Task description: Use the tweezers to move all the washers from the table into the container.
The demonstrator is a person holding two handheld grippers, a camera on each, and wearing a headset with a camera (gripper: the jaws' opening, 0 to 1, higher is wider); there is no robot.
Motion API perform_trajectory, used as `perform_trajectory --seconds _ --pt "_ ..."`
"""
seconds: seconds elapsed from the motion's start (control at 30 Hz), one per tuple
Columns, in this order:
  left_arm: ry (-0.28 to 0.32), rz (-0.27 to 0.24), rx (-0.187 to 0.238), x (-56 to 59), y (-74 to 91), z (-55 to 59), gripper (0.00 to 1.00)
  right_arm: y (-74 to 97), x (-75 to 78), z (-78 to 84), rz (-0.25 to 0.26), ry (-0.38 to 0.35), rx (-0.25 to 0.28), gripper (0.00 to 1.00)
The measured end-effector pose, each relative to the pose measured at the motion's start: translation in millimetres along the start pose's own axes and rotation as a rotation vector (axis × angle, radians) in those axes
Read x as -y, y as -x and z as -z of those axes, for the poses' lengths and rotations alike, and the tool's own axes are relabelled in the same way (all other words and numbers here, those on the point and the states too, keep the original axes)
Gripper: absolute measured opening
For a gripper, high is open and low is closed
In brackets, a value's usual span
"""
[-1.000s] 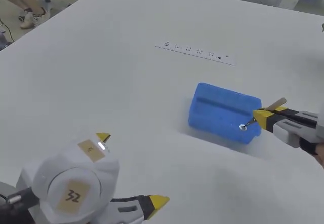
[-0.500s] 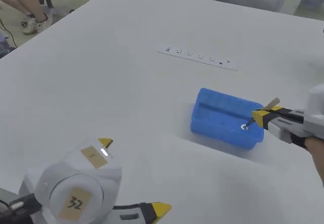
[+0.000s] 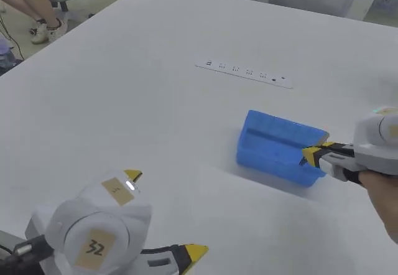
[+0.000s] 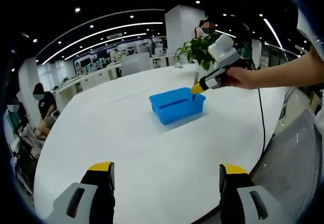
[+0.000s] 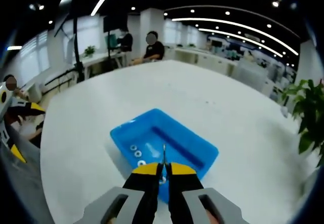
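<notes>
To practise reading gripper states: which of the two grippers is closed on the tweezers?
The right gripper, above the blue container: its jaws pinch the thin tweezers. The left gripper has jaws wide apart, holding nothing.

My head camera looks forward and down across the white tabletop (image 3: 124, 69). My left claw's (image 4: 167, 167) camera faces the blue rectangular plastic container (image 4: 177, 105) from well back; my right claw's (image 5: 163, 169) looks down into it from close. All three views share that container.
</notes>
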State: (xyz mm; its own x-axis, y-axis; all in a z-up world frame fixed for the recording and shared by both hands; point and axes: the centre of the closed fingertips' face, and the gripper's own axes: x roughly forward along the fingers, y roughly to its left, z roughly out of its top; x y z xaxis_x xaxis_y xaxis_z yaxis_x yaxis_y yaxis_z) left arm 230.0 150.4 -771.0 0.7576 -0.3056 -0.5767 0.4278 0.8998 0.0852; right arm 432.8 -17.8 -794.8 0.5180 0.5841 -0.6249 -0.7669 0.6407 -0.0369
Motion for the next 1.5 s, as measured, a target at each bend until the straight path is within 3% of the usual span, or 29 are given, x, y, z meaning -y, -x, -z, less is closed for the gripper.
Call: perform_trajectory --seconds 0.13,0.3,0.63,0.73,0.9,1.17,1.27,1.33,1.4,1.43,1.5 --pt "-0.031 0.0 -0.016 0.2 0.1 3.1 0.79 -5.3 -0.3 4.9 -0.006 -0.001 -0.021 0.02" --pt "-0.044 0.006 -0.017 2.4 0.7 2.6 0.8 -8.3 -3.7 8.9 -0.008 0.005 -0.036 0.02" --pt "-0.08 0.047 -0.011 5.8 0.3 -11.2 0.79 -9.6 0.7 6.7 -0.003 -0.013 -0.034 0.03" --pt "-0.091 0.079 -0.011 10.3 -1.0 -17.4 0.8 -1.7 3.4 -5.0 0.017 -0.012 0.0 0.03" --pt "-0.122 0.131 0.004 21.1 -4.8 -31.8 0.79 17.3 -1.6 -21.4 0.011 -0.017 0.063 0.02" --pt "-0.108 0.245 0.051 35.5 -9.6 -58.3 0.66 43.0 -37.1 -36.3 -0.057 0.026 0.119 0.02" --pt "-0.099 0.293 0.094 40.3 -9.1 -74.0 0.61 52.1 -60.4 -37.8 -0.123 0.049 0.129 0.02" --pt "-0.081 0.335 0.102 43.4 -10.0 -81.7 0.58 55.0 -71.9 -35.2 -0.163 0.058 0.117 0.02" --pt "-0.053 0.395 0.136 50.4 -9.5 -93.1 0.56 58.6 -80.6 -33.0 -0.169 0.063 0.111 0.02" --pt "-0.05 0.435 0.14 54.8 -9.1 -97.0 0.53 61.1 -90.9 -30.7 -0.21 0.063 0.103 0.02" --pt "-0.064 0.462 0.149 57.3 -10.9 -103.1 0.49 65.1 -102.4 -26.7 -0.243 0.069 0.093 0.02"
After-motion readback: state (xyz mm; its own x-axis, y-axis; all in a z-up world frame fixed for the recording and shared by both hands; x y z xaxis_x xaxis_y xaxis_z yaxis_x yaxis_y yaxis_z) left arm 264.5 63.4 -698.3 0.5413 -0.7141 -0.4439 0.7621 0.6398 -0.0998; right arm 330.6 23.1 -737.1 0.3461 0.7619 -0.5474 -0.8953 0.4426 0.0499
